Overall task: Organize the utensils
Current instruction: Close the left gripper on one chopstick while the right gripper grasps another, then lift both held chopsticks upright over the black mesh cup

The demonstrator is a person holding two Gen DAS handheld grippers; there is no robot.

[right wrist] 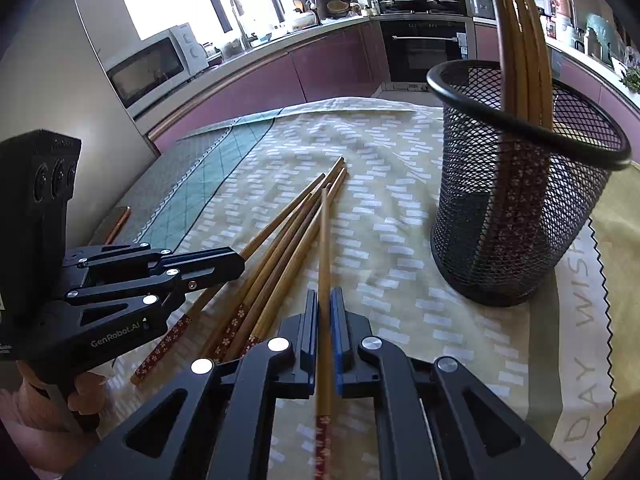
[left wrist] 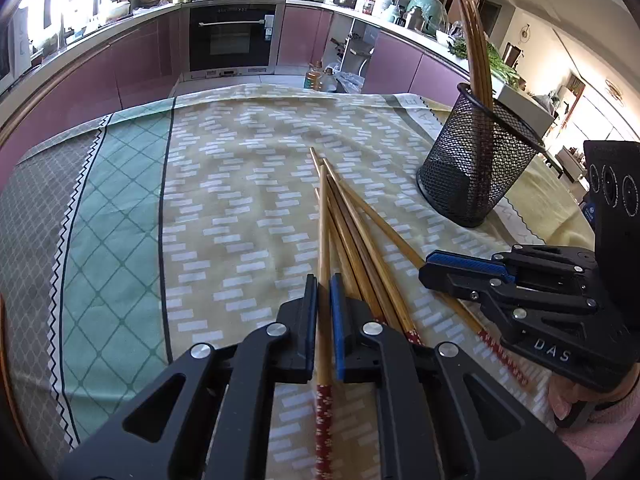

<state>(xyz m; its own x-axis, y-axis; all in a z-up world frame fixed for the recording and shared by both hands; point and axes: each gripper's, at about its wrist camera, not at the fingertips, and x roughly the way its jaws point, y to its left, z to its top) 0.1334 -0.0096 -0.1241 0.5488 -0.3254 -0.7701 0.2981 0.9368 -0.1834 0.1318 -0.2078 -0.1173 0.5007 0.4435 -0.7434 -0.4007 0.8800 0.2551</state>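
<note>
Several bamboo chopsticks [left wrist: 360, 240] with red patterned ends lie fanned out on the tablecloth [left wrist: 240, 152]. My left gripper [left wrist: 324, 280] is shut on one chopstick [left wrist: 323, 232], which runs straight between its pads. My right gripper [right wrist: 325, 294] is shut on another chopstick [right wrist: 325, 240], lifted a little over the pile [right wrist: 280, 248]. The two grippers sit side by side at the pile's patterned ends: the right gripper [left wrist: 428, 270] shows at the right of the left wrist view, the left gripper [right wrist: 238, 266] at the left of the right wrist view. A black mesh cup [left wrist: 476, 168] [right wrist: 520, 208] holds several upright chopsticks [right wrist: 520, 40].
The patterned tablecloth [right wrist: 400, 152] covers the table, whose far edge faces purple kitchen cabinets and an oven [left wrist: 232, 36]. A microwave [right wrist: 152, 68] stands on the counter at the left. A person's hand [right wrist: 80, 392] grips the left tool's handle.
</note>
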